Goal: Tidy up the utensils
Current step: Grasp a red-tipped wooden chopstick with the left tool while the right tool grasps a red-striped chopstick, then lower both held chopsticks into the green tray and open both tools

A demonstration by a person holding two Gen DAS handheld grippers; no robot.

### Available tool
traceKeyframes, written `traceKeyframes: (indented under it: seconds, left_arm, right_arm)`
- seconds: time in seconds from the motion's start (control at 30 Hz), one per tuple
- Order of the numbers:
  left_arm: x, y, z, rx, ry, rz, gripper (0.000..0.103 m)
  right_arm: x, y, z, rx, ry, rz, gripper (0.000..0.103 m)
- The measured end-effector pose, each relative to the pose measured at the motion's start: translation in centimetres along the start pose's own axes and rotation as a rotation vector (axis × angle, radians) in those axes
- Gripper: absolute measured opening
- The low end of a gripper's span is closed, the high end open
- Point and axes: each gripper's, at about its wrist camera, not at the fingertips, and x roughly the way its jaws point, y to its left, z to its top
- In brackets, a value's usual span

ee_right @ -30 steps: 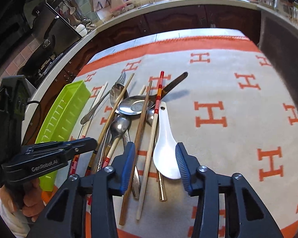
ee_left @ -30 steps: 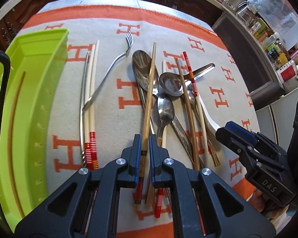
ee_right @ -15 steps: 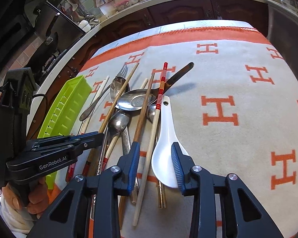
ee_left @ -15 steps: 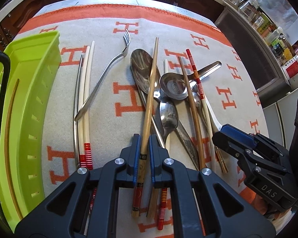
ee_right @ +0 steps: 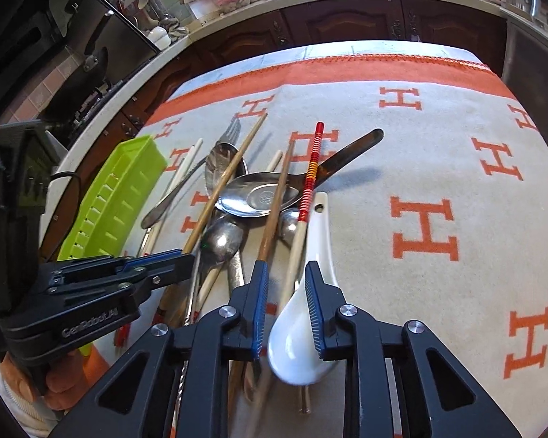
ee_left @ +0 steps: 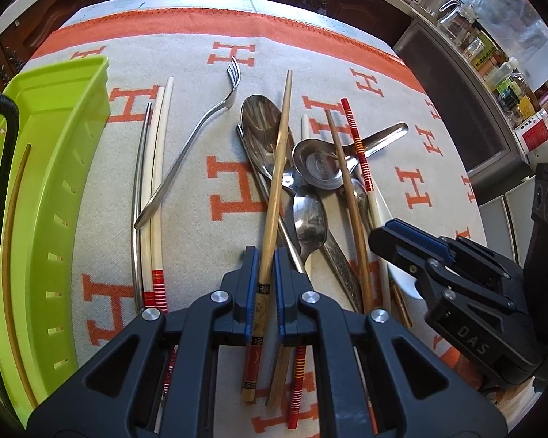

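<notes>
Two blue-padded fingers of the left gripper (ee_left: 263, 266) are pinching a bamboo chopstick (ee_left: 276, 182) — its tip is pointing toward 12 o'clock across the large steel spoon (ee_left: 263, 135). At 9 o'clock the green tray (ee_left: 51, 189) is sitting on the blanket (ee_left: 230, 226).

From the right wrist, the right gripper (ee_right: 285, 281) is standing partly open around the white ceramic spoon (ee_right: 303, 314) — whether the pads are touching it, I cannot tell.
</notes>
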Motion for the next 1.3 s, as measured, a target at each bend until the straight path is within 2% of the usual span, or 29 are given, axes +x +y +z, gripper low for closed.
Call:
traceKeyframes:
  seconds: [0.23,0.53,0.7,0.83,1.0,1.13,1.3]
  left_arm:
    - [0.0,0.0,0.0,0.001,-0.001,0.001,0.005]
    - [-0.1,-0.1,0.0,0.002,0.000,0.002,0.005]
    - [-0.2,-0.2,-0.1,0.012,0.000,0.003,0.005]
    - [-0.5,0.1,-0.3,0.000,-0.004,-0.017,0.005]
    - [-2.2,0.5,-0.6,-0.002,-0.041,-0.029,0.005]
    - [-4.1,0.9,-0.8,-0.008,-0.078,-0.047,0.005]
    - [-7.0,1.1,-1.2,0.002,-0.121,-0.059,0.005]
  right_arm:
    - [0.8,1.0,1.0,-0.051,0.008,-0.056,0.021]
    - [2.3,3.3,2.4,-0.192,0.046,-0.166,0.019]
    - [2.6,3.9,2.6,-0.230,0.064,-0.190,0.014]
    - [2.2,2.8,2.8,-0.148,0.080,-0.113,0.005]
    - [0.5,1.7,2.6,-0.061,0.065,-0.057,0.005]
    - [-1.3,2.2,2.4,-0.058,0.044,-0.043,0.005]
    - [-4.2,3.4,2.3,-0.030,0.015,0.043,0.005]
